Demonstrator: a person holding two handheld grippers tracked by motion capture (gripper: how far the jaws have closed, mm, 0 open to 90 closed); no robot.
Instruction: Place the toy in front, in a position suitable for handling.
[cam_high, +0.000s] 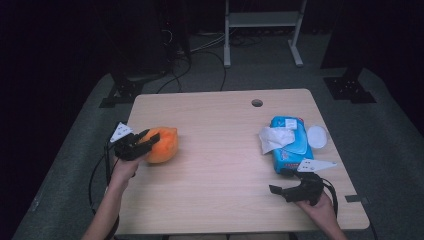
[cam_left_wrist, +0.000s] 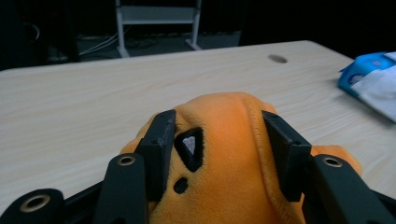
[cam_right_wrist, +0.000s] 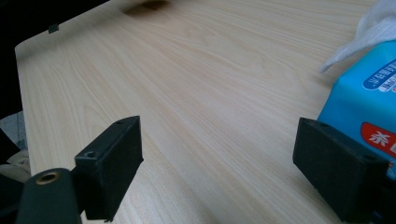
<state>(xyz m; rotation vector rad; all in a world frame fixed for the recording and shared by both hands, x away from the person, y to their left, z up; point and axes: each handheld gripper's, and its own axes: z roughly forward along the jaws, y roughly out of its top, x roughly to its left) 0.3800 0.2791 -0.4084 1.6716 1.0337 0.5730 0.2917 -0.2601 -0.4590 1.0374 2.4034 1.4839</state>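
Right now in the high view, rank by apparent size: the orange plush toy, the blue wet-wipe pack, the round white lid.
1. Blue wet-wipe pack
2. Orange plush toy, only slightly smaller, partly hidden by the left claw
3. Round white lid, clearly smallest

A pale wooden table stands on grey carpet in a dark room, a white metal frame behind it.

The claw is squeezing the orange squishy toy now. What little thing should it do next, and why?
Probably lift the orange plush toy a little off the table. The left gripper has its jaws pressed into both sides of the toy, denting it, so the grip looks firm, but the toy seems to rest on the wood. The right gripper waits open beside the blue wipes pack.
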